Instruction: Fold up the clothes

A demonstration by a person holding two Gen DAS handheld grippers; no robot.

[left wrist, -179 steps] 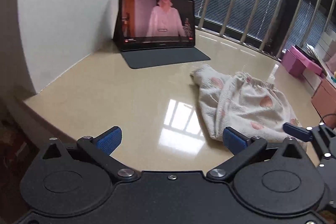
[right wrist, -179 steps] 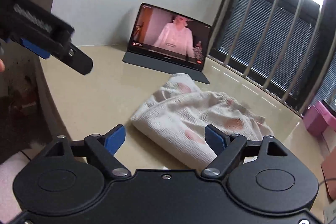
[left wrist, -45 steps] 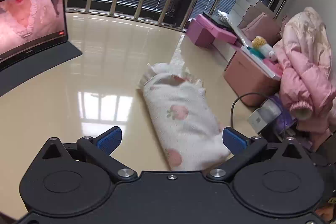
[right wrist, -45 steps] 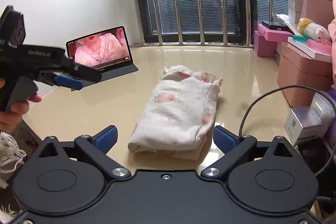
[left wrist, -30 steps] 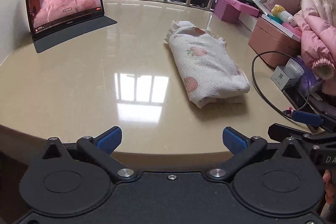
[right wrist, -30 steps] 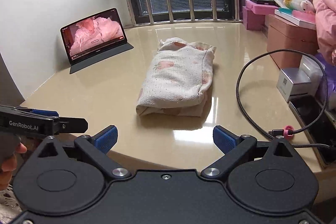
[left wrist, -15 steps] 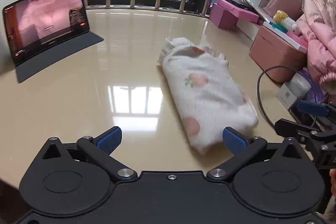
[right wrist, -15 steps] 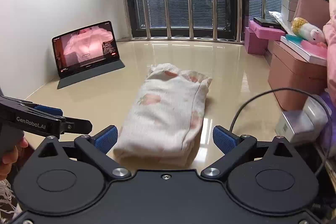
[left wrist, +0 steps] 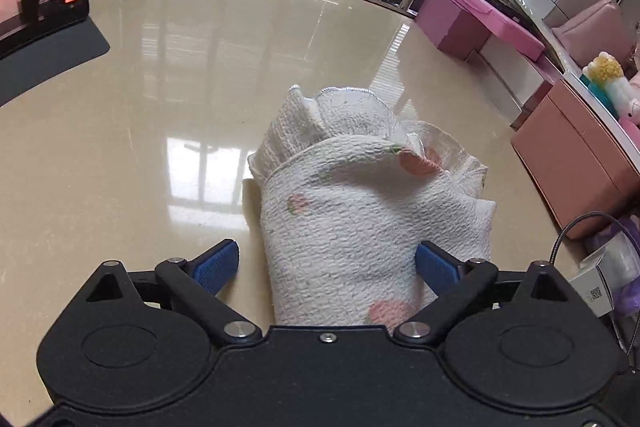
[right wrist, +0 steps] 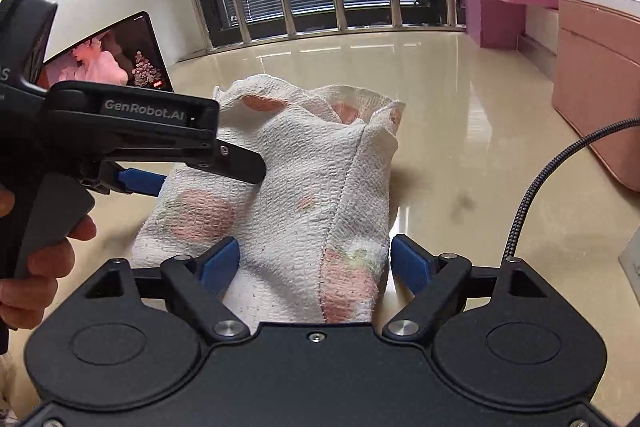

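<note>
now the folded garment (left wrist: pixel 352 227) lies on the glossy table (left wrist: pixel 160 107), its near end between the spread fingers of both tongs; the left gripper (left wrist: pixel 326 263) and the right gripper (right wrist: pixel 316 259) are released; a tablet (right wrist: pixel 116 67) stands behind.

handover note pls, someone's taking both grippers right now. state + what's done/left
Left gripper: open, fingers either side of the near end of the folded garment.
Right gripper: open, straddling the same end from the other side.
Garment lies as a folded bundle on the beige table, nothing clamped.
Done: main folds. Left: probably one last fold or tidying; close on the near end first.
</note>
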